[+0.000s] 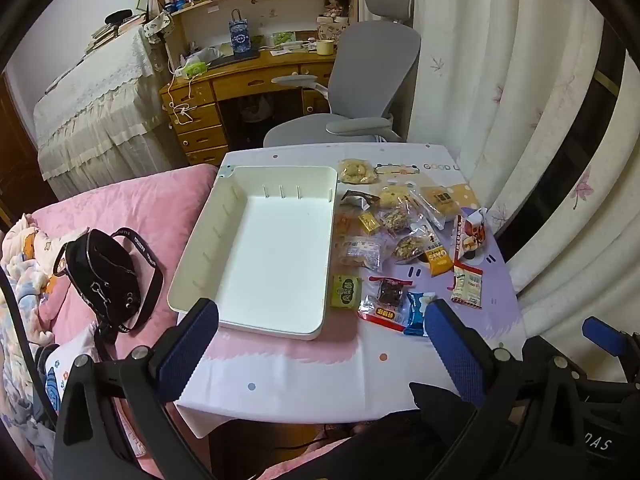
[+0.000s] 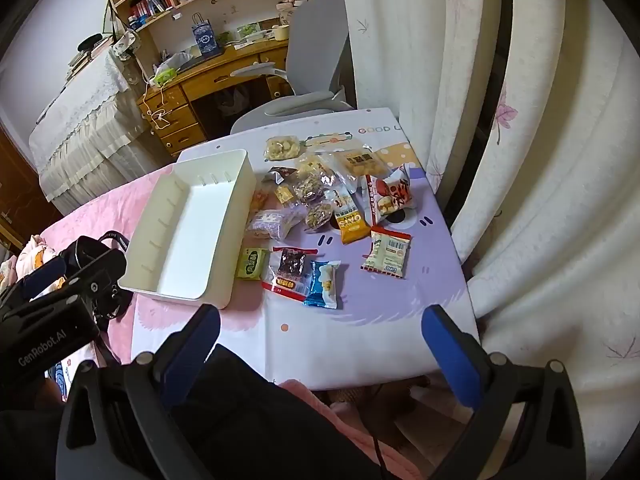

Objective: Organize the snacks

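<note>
1. Bedroom scene: a small table (image 1: 304, 368) under a smooth printed cloth sits beside a pink quilted bed (image 1: 132, 208), with pleated curtains (image 1: 500, 80) behind.
2. My left jaws (image 1: 322, 340) stand wide and empty, hovering over the table's near edge.
3. My right jaws (image 2: 320, 344) are spread wide too, gripping nothing.
4. That white plastic tray (image 1: 192, 264), a rigid rectangle with ribbed slots inside, lies empty on the left, likely the destination.
5. Crinkly foil and clear snack packets (image 1: 400, 236) lie scattered right of it, untouched.
6. Nearest: a green packet (image 1: 346, 291) and a blue wrapper (image 2: 325, 284), easy first picks.
</note>
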Demonstrator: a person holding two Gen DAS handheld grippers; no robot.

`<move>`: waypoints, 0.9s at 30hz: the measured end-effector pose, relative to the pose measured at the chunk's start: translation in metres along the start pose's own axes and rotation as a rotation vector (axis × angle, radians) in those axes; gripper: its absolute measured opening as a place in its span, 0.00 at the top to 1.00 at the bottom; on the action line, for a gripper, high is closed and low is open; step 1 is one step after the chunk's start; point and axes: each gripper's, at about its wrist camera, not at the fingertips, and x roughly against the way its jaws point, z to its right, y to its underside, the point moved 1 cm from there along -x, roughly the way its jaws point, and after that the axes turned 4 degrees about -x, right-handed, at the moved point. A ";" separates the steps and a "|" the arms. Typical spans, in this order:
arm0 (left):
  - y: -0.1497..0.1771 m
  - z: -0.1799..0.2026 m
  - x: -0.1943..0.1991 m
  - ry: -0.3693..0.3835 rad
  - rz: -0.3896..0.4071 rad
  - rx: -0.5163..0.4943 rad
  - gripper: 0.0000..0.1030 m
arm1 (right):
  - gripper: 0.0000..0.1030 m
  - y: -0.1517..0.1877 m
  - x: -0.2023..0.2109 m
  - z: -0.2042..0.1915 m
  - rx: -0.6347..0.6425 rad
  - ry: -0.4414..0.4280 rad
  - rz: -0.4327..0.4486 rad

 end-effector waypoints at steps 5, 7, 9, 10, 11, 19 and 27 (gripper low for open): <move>0.000 0.000 0.000 0.001 -0.003 -0.001 0.00 | 0.02 -0.001 -0.002 -0.002 0.001 0.003 -0.001; 0.000 0.000 0.000 0.000 -0.003 -0.001 0.00 | 0.02 -0.001 -0.003 -0.004 0.003 0.002 -0.003; 0.000 0.000 0.000 -0.002 -0.003 -0.002 0.00 | 0.02 -0.001 -0.004 -0.004 0.005 0.004 -0.002; 0.000 0.000 0.000 -0.001 -0.003 -0.002 0.00 | 0.02 -0.001 -0.003 -0.004 0.005 0.006 -0.003; 0.000 0.000 0.000 -0.001 -0.002 -0.003 0.00 | 0.02 -0.001 -0.003 -0.004 0.006 0.007 -0.003; 0.000 0.000 0.000 0.000 -0.002 -0.006 0.00 | 0.02 0.000 -0.011 -0.014 0.003 0.013 -0.005; -0.002 0.000 -0.002 0.017 -0.003 -0.027 0.00 | 0.02 0.005 -0.014 -0.025 -0.014 0.026 -0.005</move>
